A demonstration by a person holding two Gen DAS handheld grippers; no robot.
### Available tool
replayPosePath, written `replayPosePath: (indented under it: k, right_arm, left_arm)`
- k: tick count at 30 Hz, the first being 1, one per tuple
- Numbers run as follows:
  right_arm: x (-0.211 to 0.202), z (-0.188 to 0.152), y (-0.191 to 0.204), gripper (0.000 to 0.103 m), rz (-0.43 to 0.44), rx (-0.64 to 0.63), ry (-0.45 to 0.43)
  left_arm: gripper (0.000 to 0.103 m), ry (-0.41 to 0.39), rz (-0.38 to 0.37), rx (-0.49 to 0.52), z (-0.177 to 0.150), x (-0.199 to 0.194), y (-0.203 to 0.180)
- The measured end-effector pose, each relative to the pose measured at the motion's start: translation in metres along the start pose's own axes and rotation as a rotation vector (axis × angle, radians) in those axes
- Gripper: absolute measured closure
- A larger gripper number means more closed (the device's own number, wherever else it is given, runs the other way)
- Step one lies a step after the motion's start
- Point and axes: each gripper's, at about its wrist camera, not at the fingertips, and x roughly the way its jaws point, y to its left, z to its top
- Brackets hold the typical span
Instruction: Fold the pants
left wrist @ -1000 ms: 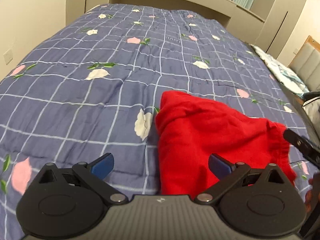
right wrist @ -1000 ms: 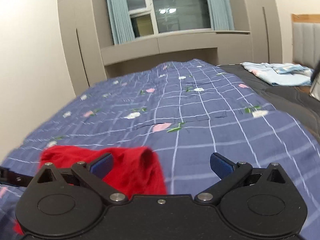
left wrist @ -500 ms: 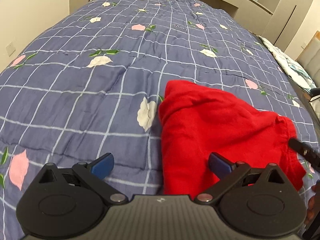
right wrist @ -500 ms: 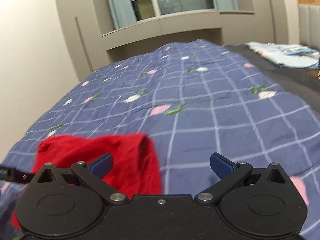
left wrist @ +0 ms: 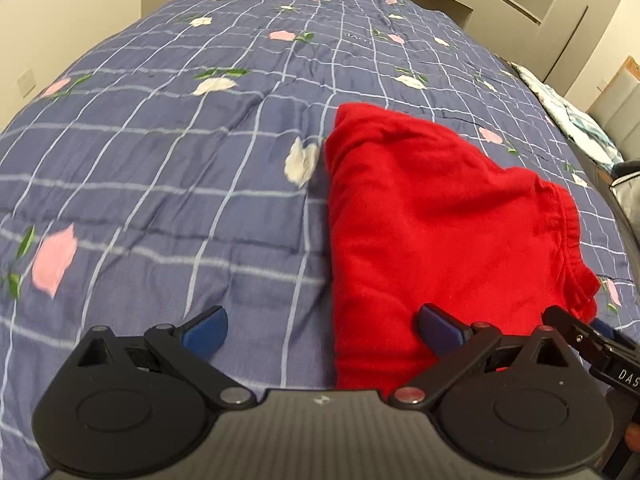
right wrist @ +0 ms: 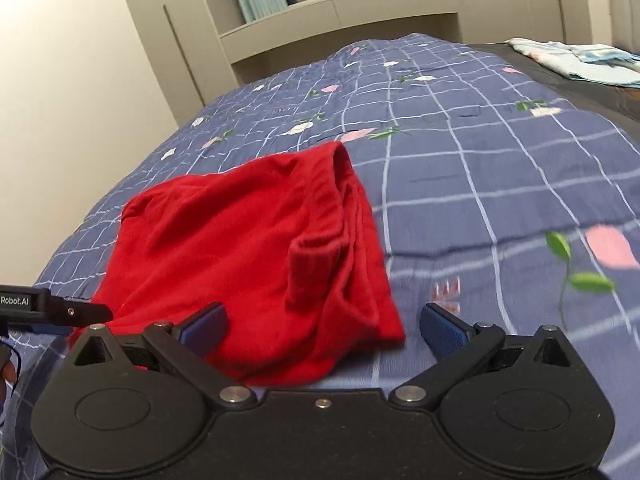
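The red pants lie folded in a compact bundle on the blue floral quilt. In the left wrist view my left gripper hangs open over the bundle's near left edge, its right finger above the red cloth. In the right wrist view the red pants lie with their ribbed waistband at the right side. My right gripper stands open just above the near right corner, holding nothing. Each gripper's tip shows at the edge of the other's view.
The quilt covers a wide bed. A wall runs along the left side and built-in cabinets with a window stand at the far end. Light blue folded bedding lies at the far right on a dark sheet.
Both grippers have tilted down and moved closer to the pants, so the red bundle fills more of each view. Both stay open.
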Motion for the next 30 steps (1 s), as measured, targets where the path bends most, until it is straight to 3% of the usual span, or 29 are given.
replayPosePath:
  k: [7,15,23,30]
  right_arm:
    - [-0.014,-0.008,0.006,0.0,-0.016,-0.016,-0.014]
    - [-0.014,0.031,-0.01,0.0,-0.014,0.019,-0.061]
    - [0.034,0.058,-0.031,0.0,0.203,0.077,0.096]
    - [0.053,0.068,-0.048,0.0,0.385,0.177,0.123]
  left_arm:
    - [0.001,-0.022,-0.056,-0.041,-0.005,-0.014,0.008]
    - [0.0,-0.023,-0.089,-0.038,0.011,-0.007,0.004]
    - [0.0,0.01,-0.12,0.001,0.029,0.022,-0.007]
    - [0.001,0.085,-0.167,0.008,0.05,0.046,-0.01]
